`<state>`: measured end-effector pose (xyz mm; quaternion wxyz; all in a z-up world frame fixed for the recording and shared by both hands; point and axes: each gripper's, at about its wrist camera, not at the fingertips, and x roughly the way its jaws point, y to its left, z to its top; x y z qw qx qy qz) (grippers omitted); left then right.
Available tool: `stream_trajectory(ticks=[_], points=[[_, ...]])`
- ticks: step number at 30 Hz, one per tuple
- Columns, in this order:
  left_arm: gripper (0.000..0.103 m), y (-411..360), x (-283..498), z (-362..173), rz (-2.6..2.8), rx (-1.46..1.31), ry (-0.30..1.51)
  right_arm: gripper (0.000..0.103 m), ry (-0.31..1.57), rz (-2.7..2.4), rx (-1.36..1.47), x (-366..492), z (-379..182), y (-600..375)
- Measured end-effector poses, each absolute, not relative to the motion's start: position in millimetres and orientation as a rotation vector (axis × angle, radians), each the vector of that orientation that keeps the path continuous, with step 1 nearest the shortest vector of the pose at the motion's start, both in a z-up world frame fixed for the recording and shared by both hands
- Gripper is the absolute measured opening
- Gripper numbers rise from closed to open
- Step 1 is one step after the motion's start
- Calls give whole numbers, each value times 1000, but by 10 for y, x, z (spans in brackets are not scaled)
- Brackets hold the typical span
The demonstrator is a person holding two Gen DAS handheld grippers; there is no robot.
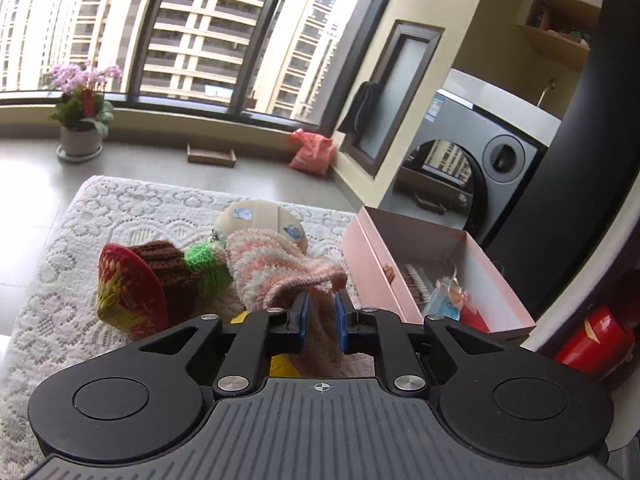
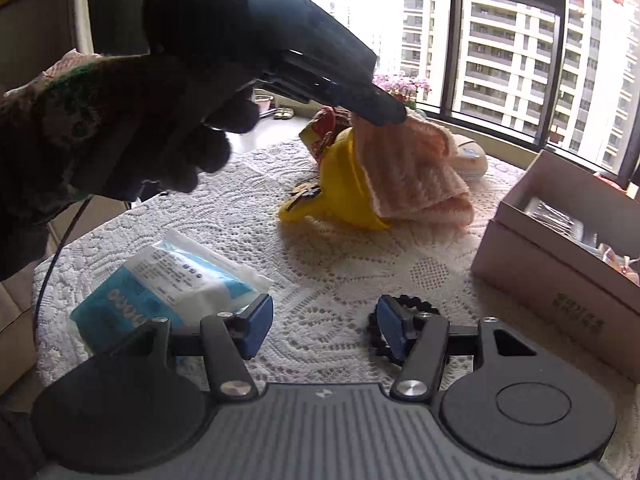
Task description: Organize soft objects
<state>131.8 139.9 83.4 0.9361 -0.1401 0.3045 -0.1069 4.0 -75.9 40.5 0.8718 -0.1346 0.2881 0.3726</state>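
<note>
Pink box (image 1: 372,252) holds small packets; left gripper (image 1: 321,320) jaws pinch pink knit cloth (image 1: 276,264); right gripper (image 2: 324,326) jaws wide.

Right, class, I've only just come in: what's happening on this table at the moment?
A person is sorting soft things on a lace-covered table. The left gripper has pinched the edge of a pink-and-white knitted cloth from the pile beside an open pink box. The right gripper hangs open above the table, holding nothing, with a blue-and-white packet and a black scrunchie close by.
</note>
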Motion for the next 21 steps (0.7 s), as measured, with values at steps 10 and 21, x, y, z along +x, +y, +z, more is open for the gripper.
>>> stream_trajectory(ticks=[10,21], points=[[17,1213,430,1101,-250,-197,517,38,654,665,-237,318,233,-1038],[18,1493,-637,678,-47,-313,705,14,646,548,-165,-40,271,-1604]])
